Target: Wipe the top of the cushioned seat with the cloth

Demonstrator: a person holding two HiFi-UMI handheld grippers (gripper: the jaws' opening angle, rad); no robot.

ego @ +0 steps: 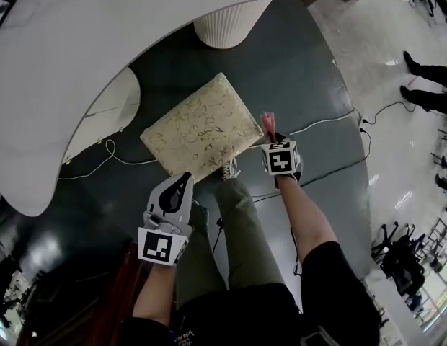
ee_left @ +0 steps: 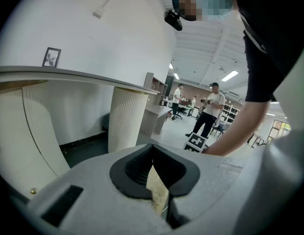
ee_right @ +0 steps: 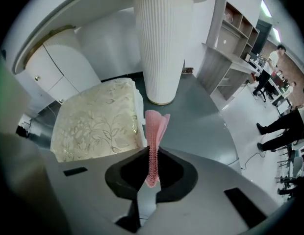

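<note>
The cushioned seat [ego: 202,132] is a square cream pad with a leaf pattern, standing on the dark floor; it also shows in the right gripper view [ee_right: 95,124]. My right gripper [ego: 272,134] hovers just off the seat's right corner and is shut on a pink cloth [ego: 268,120]. That cloth [ee_right: 155,129] stands up folded between the jaws of the right gripper [ee_right: 151,155]. My left gripper [ego: 184,181] is at the seat's near corner, its jaws together with nothing held. In the left gripper view [ee_left: 155,180] only a cream sliver shows through the slit.
A white ribbed column [ego: 231,20] stands behind the seat, under a curved white counter [ego: 72,71]. A white cabinet [ego: 112,110] is to the seat's left. Cables [ego: 332,121] run over the floor. My own leg [ego: 241,225] is below the seat. Other people's feet [ego: 425,71] are at far right.
</note>
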